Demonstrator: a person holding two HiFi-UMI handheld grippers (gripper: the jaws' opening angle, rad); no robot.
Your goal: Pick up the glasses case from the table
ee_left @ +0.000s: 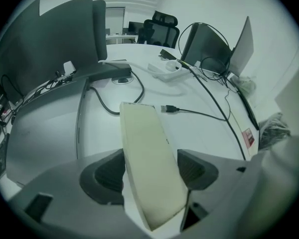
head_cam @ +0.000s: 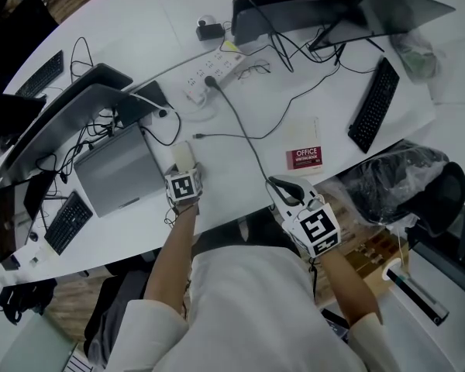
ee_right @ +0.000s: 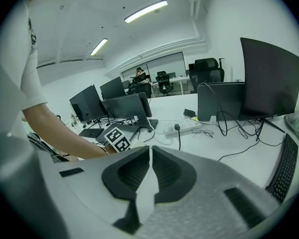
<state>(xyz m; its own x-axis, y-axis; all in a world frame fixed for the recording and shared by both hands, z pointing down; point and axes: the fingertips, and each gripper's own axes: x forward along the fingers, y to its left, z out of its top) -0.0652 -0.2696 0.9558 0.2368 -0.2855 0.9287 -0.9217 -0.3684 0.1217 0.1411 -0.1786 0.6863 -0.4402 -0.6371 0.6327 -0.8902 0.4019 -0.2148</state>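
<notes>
cream case: the glasses case (ee_left: 150,153) is a long, flat, pale shell with rounded corners and a smooth matt skin. it lies on the worktop (ee_left: 204,133), pointing away from the person, near a grey laptop (head_cam: 116,170).
left jaws: the left gripper (ee_left: 150,173) points steeply down over the case's near half. its jaws stand wide, one on each long side, and the dark ribbed pads (ee_left: 108,176) look to meet both edges, so i read it as clamped on the case.
right jaws: the right gripper (ee_right: 149,176) hangs off the worktop's near edge, jaws together with nothing between them.
progress: reach and grasp look done. the case does not look raised, so the lift is what is left.
handling guess: the hard, slick shell may slip if the squeeze is light.
around: white glossy worktop, a loose black usb cable (ee_left: 170,108) just beyond the case's far end, and a white power strip (head_cam: 213,72) further back.
</notes>
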